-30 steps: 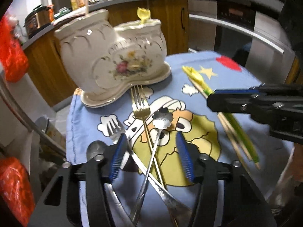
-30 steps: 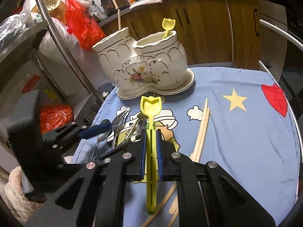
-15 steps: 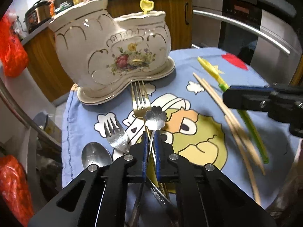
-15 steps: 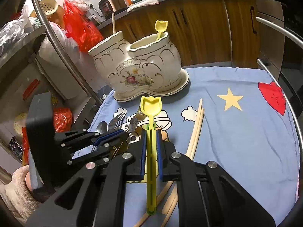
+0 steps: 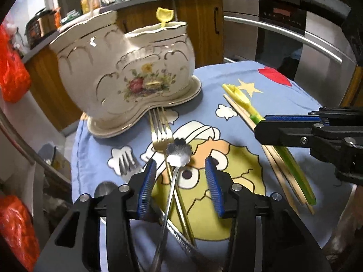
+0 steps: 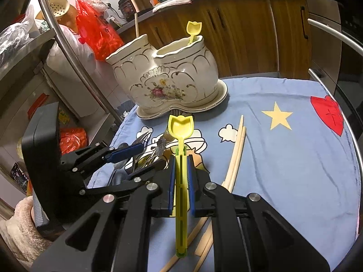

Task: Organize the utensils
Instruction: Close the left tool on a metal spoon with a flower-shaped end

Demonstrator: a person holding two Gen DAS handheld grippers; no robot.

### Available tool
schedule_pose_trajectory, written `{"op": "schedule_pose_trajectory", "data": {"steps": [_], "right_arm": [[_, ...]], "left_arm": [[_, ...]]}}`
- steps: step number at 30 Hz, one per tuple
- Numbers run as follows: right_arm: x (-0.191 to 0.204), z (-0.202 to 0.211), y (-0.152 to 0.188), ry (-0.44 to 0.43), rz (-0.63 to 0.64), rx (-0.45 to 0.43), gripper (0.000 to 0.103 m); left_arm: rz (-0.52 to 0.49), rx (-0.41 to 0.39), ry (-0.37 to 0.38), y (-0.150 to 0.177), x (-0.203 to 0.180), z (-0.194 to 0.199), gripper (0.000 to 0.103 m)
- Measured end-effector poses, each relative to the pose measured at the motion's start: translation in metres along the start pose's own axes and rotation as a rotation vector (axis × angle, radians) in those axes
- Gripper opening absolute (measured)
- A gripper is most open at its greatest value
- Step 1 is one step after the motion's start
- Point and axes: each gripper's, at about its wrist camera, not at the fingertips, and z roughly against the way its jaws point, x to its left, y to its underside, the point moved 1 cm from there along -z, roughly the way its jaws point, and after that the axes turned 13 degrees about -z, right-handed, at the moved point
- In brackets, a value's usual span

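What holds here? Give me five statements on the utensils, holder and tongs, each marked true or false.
1. The right tongs are shut on a yellow spoon. True.
2. The holder is empty. False: a second yellow spoon and a wooden stick stand in it.
3. The chopsticks lie on the cloth. True.
4. The left tongs clamp the flower spoon. False: their jaws are opening, clear of its handle.
5. The gold fork stands in the holder. False: it lies on the cloth.

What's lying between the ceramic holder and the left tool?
The gold fork and flower-shaped spoon, overlapping on the cloth between holder and left tool; left wrist view.
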Motion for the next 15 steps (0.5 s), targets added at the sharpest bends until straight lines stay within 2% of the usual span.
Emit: {"op": "schedule_pose_trajectory", "data": {"steps": [4, 5, 6, 9, 15], "right_arm": [[0.001, 0.0, 0.001, 0.001, 0.003, 0.001, 0.01], [0.001, 0.001, 0.0, 0.002, 0.004, -0.001, 0.01], [0.001, 0.001, 0.0, 0.002, 0.005, -0.002, 0.01], [-0.001, 0.004, 0.0, 0.006, 0.004, -0.011, 0.01], [-0.004, 0.006, -0.002, 0.009, -0.006, -0.022, 0.01]], "left_arm": [[-0.023, 0.011, -0.03, -0.008, -0.001, -0.012, 0.044], [-0.021, 0.021, -0.031, -0.008, 0.0, -0.015, 0.032], [-0.014, 0.032, -0.034, -0.008, 0.001, -0.017, 0.027], [0.029, 0.003, -0.004, -0.008, 0.008, -0.012, 0.027], [0.059, -0.085, 0.01, -0.011, 0.016, 0.014, 0.026]]}}
